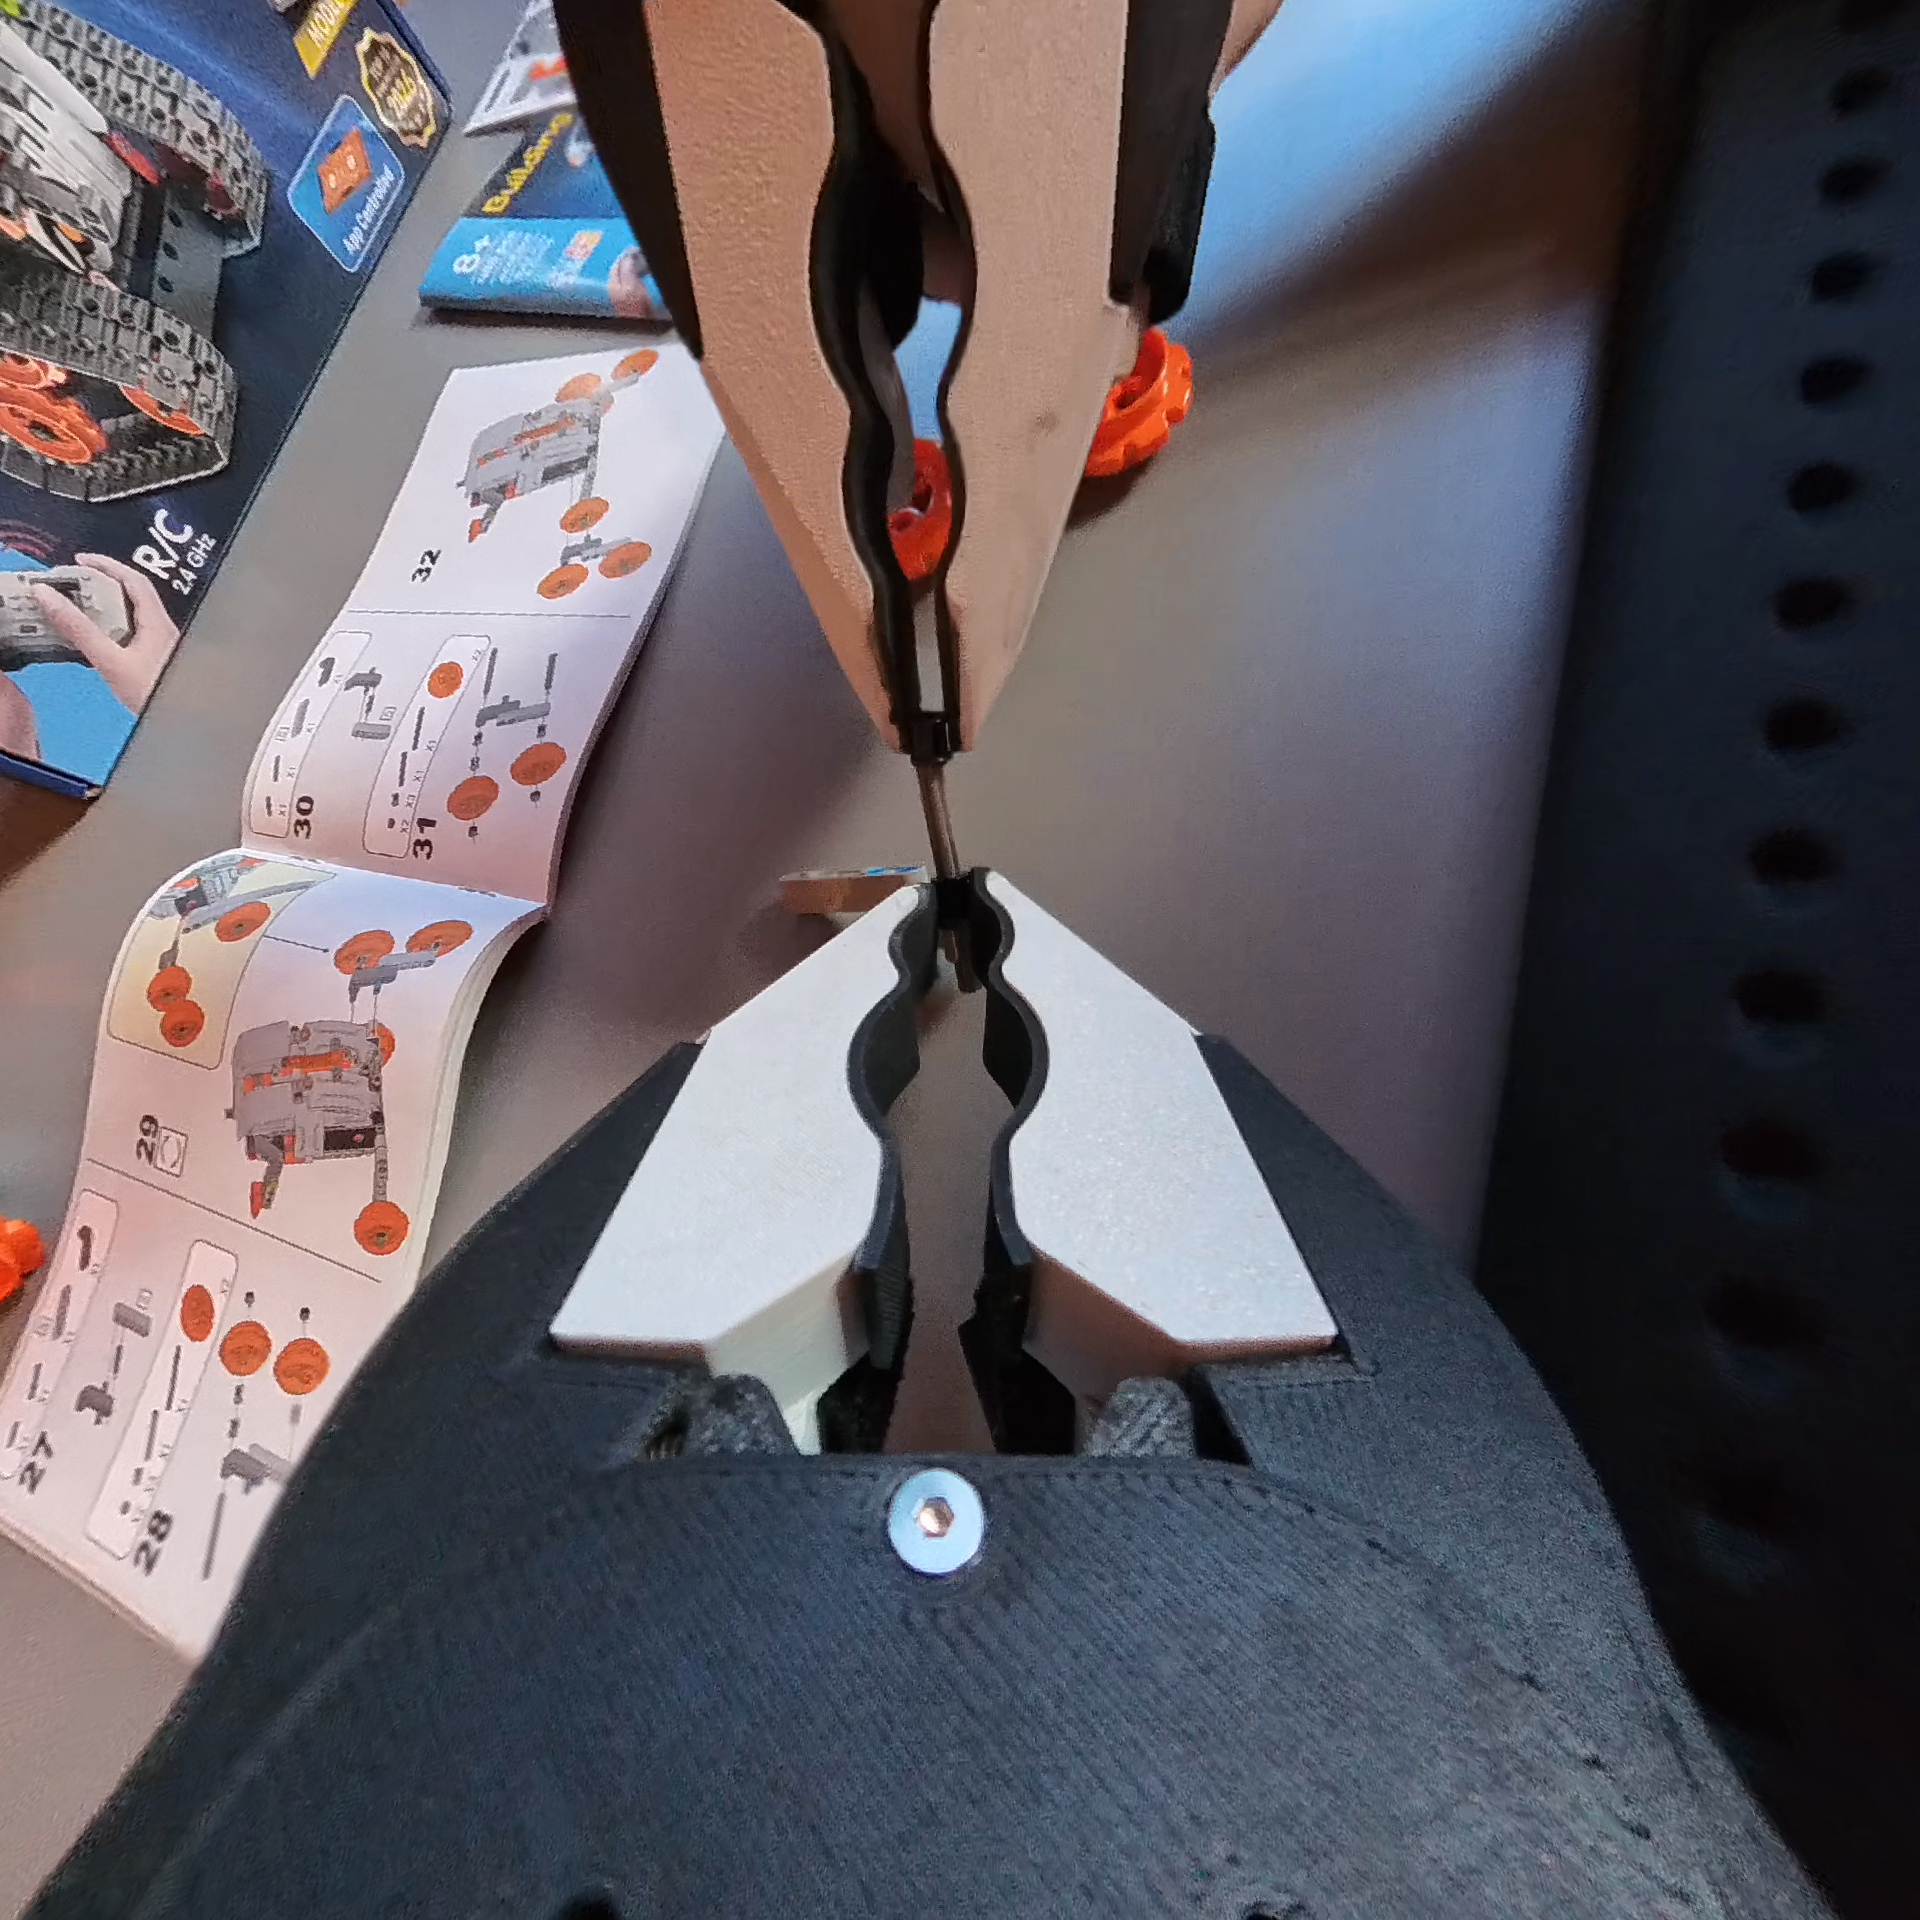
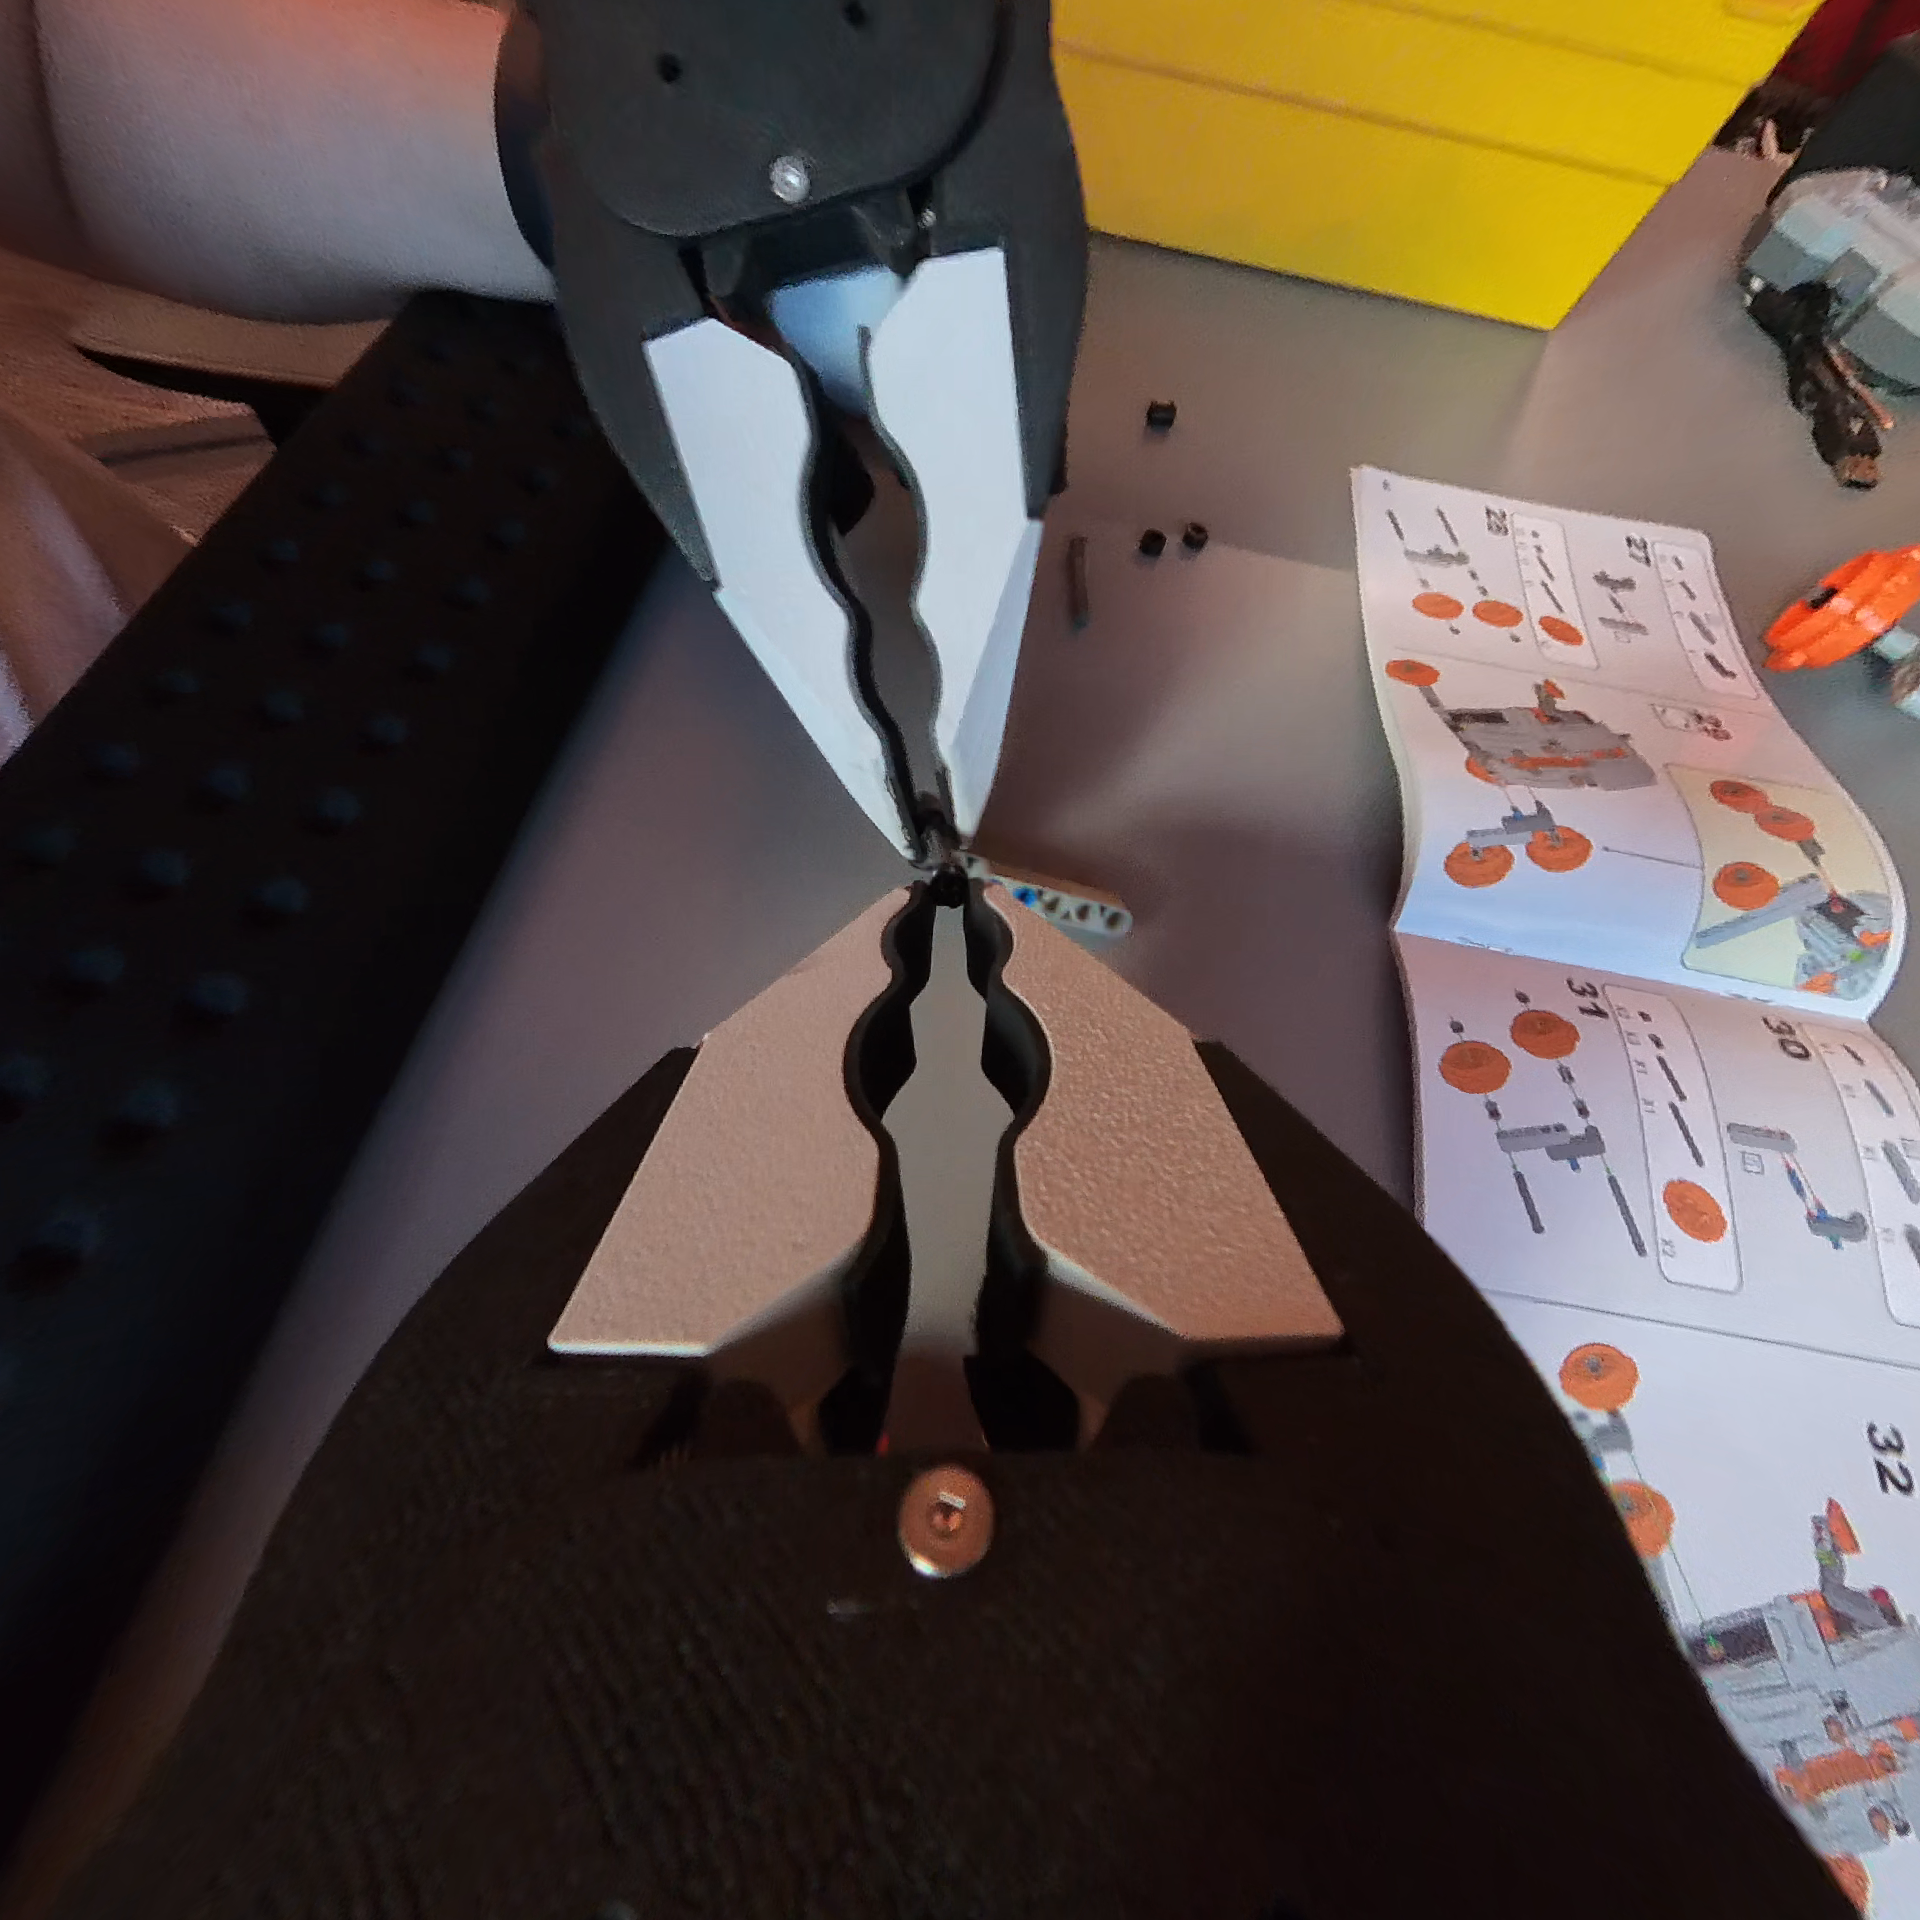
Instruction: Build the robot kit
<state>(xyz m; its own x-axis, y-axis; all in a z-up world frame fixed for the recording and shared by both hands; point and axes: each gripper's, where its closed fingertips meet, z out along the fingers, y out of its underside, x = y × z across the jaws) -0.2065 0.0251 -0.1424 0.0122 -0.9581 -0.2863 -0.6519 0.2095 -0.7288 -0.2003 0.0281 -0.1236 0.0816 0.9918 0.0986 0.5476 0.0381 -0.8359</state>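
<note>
Tools tip to tip above the grey worktop (image 1: pixel 1299 727), both pinched shut. Left tool (image 1: pixel 951 914) clamps a small black bush with the lower end of a thin grey axle (image 1: pixel 940 821) running through it. Right tool (image 1: pixel 920 727) comes in from the far side, tips closed on another small black bush seated on the axle's upper end. A short bare stretch of axle shows between the two sets of tips. In the right wrist view the same joint sits between right tool (image 2: pixel 940 894) and left tool (image 2: pixel 930 831); the axle is too foreshortened there to make out.

Handling, my read: axle is rigid plastic, very light, thin, smooth, so it will likely twist or slip if held off-centre. Bushes are tiny and easy to flick away. Best hold looks like square across the bush, right at the tips, as both are now.

Around it:
- open instruction booklet (image 1: pixel 343 935) flat on the worktop, left of the tools
- blue kit box (image 1: pixel 156 364) beyond it
- orange wheels (image 1: pixel 1138 405) behind the right tool
- light perforated beam (image 2: pixel 1070 909) on the worktop just under the joint
- loose black bushes (image 2: pixel 1169 540) and a dark pin (image 2: pixel 1078 587) farther off
- yellow bin (image 2: pixel 1403 135), part-built grey model (image 2: pixel 1839 270)
- dark perforated panel (image 2: pixel 260 727) along one side
</note>
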